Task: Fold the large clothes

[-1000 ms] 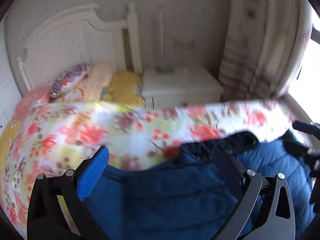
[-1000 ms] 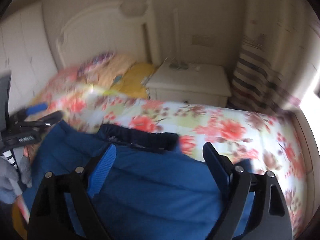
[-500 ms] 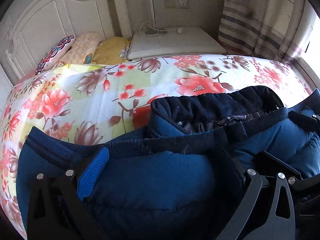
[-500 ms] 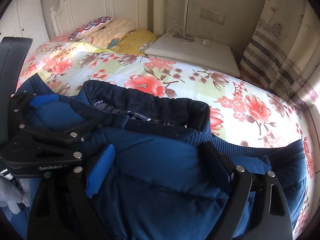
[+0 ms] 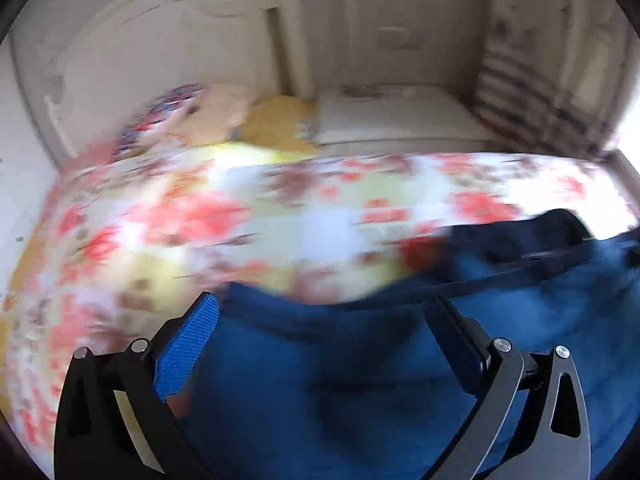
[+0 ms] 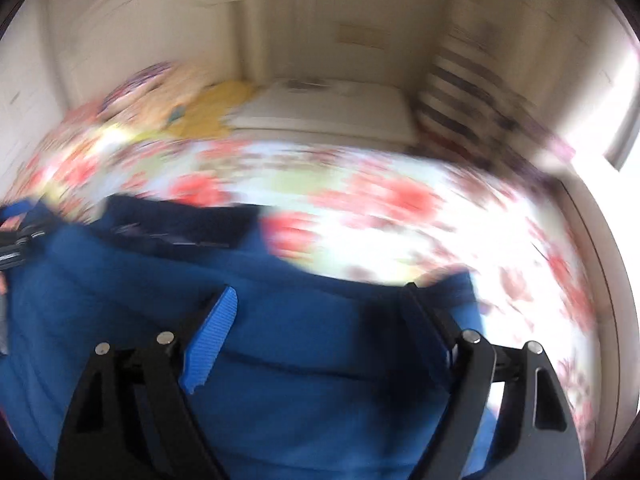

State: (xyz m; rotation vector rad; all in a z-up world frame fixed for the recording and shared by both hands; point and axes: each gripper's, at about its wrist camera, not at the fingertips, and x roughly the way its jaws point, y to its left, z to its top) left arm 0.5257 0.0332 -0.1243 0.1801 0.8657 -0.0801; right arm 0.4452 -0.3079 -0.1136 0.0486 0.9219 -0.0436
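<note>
A blue padded jacket [image 5: 340, 384] with a dark navy collar [image 5: 516, 232] lies on the floral bedspread [image 5: 200, 220]. It also fills the lower part of the right wrist view [image 6: 300, 360]. My left gripper [image 5: 324, 308] has its jaws wide apart over the jacket's left part. My right gripper [image 6: 320, 296] has its jaws wide apart over the jacket's right part. Neither holds the cloth between its pads. Both views are blurred by motion.
A white headboard [image 5: 120, 52] and pillows [image 5: 192, 112] stand at the bed's far left. A white nightstand [image 5: 400, 116] is behind the bed. A striped curtain [image 5: 540, 88] hangs at the right by a bright window.
Both grippers have drawn back and tilted up from the jacket; half a second ago they were low over its collar. The views are now blurred.
</note>
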